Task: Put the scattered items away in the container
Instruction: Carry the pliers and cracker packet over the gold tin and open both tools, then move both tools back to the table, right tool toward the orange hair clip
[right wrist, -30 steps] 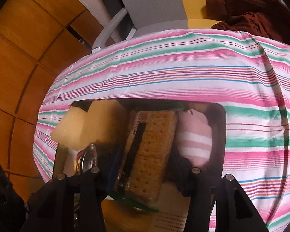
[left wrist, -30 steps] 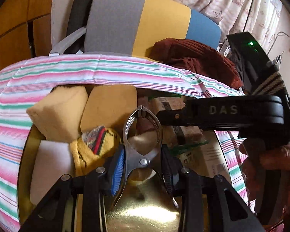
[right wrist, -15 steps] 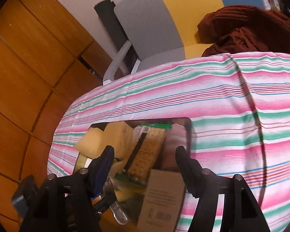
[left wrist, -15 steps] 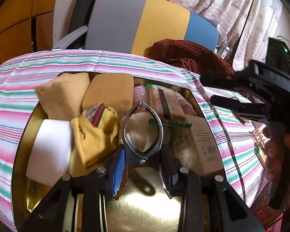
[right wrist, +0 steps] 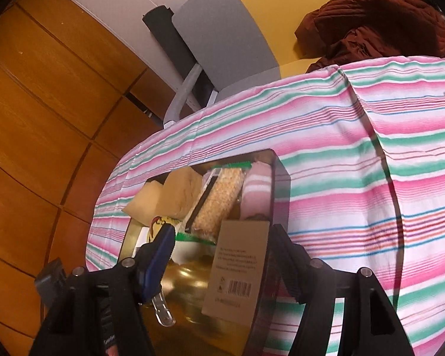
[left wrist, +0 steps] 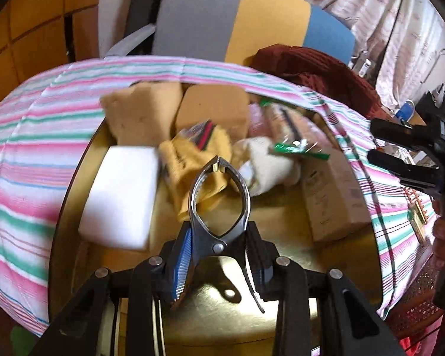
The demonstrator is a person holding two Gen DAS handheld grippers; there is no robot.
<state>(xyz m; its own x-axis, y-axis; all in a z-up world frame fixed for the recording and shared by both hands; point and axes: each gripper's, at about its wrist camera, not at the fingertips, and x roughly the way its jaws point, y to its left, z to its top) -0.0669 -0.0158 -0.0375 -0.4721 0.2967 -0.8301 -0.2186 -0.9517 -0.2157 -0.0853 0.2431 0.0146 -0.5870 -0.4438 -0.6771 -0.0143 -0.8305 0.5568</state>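
Striped tablecloth (left wrist: 29, 154) carrying gold tin (left wrist: 222, 302), sponges, socks and crackers lying inside | left gripper (left wrist: 219, 255) clamping metal nail clippers (left wrist: 219, 201) above tin floor, positioning for drop | right gripper (right wrist: 222, 264) standing wide, empty, beside boxed item (right wrist: 237, 267).

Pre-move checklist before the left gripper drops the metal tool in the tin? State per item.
1. Left gripper shut on the metal nipper tool: ok.
2. Tool over the gold tin, inside its rim: ok.
3. Bare tin floor below the tool for a drop spot: ok.
4. Right gripper open, nothing held; jaws just opened: ok.
5. Right gripper clear of the drop spot: ok, off to the side in the left view.
6. Nothing left on the striped cloth: cannot tell; something shows at the frame edge.
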